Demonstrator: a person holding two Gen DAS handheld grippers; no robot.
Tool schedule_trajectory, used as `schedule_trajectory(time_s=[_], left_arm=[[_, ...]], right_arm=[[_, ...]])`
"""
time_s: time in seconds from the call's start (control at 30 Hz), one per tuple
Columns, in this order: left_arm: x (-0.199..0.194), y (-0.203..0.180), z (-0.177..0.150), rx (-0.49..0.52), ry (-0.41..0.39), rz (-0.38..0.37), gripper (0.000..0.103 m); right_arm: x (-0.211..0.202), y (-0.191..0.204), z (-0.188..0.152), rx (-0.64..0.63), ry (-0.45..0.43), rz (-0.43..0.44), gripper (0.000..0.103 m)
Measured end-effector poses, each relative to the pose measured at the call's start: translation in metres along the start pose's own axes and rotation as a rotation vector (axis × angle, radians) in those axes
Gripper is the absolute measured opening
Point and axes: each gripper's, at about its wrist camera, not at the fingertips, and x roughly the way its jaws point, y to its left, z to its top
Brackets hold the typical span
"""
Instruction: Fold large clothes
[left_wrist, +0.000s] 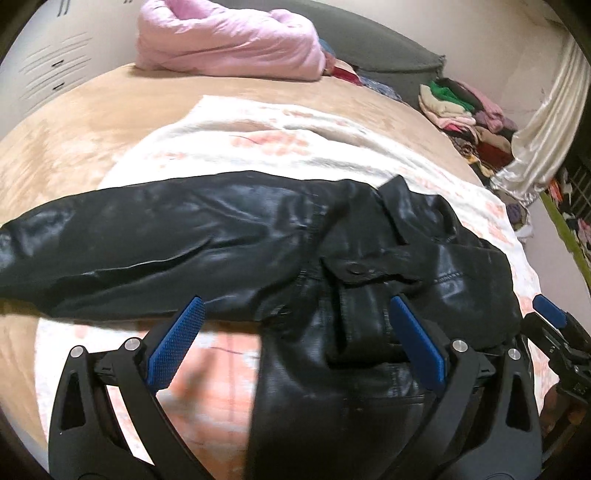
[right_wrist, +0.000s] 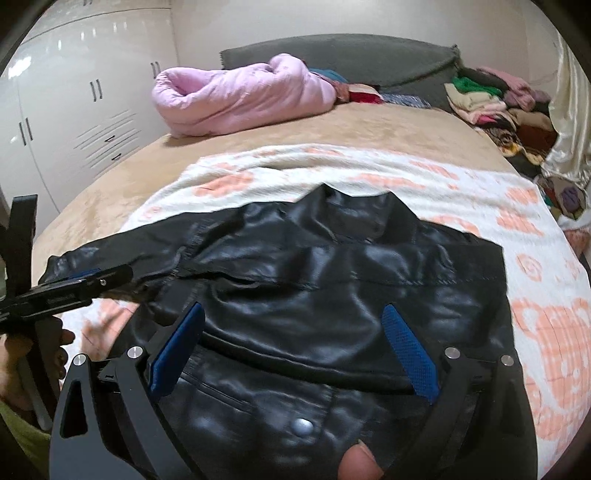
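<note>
Both my left gripper (left_wrist: 295, 339) and right gripper (right_wrist: 295, 347) hang spread wide, holding nothing. The glossy black leather jacket (right_wrist: 314, 280) lies beneath me on the peach-patterned white blanket (right_wrist: 535, 332). Its sleeve (left_wrist: 110, 243), splayed toward nine o'clock, could slide and undo the fold.

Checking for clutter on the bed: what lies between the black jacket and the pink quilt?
In the right wrist view, beyond the black jacket comes the white-and-orange blanket, then bare tan bedcover up to the pink quilt.
</note>
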Motion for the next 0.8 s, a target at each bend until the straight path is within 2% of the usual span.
schedule_trajectory(time_s=[0.2,0.8], left_arm=[[-0.008,0.028,0.000,-0.040,-0.012,0.027,0.093],[-0.030,0.116,-0.005,-0.187,-0.057,0.120,0.093]], right_arm=[[0.006,0.036,0.011,-0.047,-0.016,0.039,0.099],[0.036,0.132,0.025,-0.193,0.019,0.136,0.099]])
